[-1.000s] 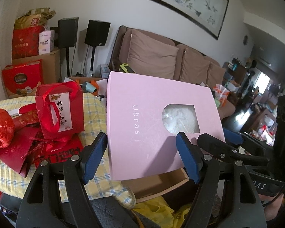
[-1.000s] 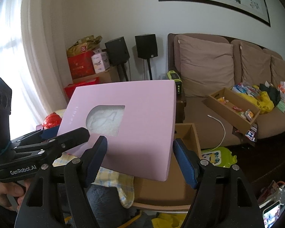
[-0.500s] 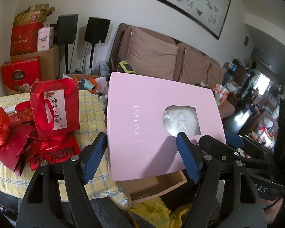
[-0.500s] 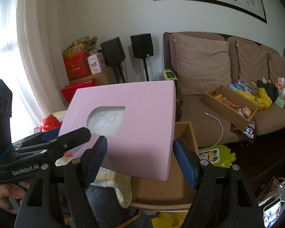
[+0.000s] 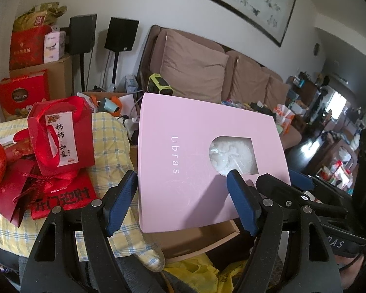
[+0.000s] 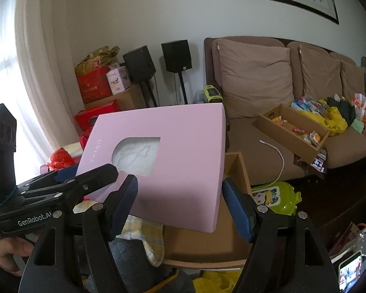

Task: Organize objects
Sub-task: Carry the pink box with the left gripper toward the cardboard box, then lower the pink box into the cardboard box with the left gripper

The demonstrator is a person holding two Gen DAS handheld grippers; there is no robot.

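Note:
A flat pink box (image 5: 195, 161) marked "Ubras", with a window that shows white fabric, hangs tilted in the air. My left gripper (image 5: 181, 202) is shut on its near left part, one finger over the face and the other behind the left edge. My right gripper (image 6: 179, 207) is shut on the near right part of the pink box (image 6: 183, 151) in the same way. Each gripper shows in the other's view: the right gripper (image 5: 280, 180) at the box's right edge, the left gripper (image 6: 85, 173) at its left edge. An open cardboard box (image 6: 239, 171) sits just below.
Left of the pink box, a red gift bag (image 5: 61, 139) and other red packets lie on a yellow checked cloth (image 5: 109, 131). A brown sofa (image 6: 256, 131) behind carries a cardboard tray (image 6: 290, 127) of snacks and bags. A green toy (image 6: 273, 197) lies on the floor.

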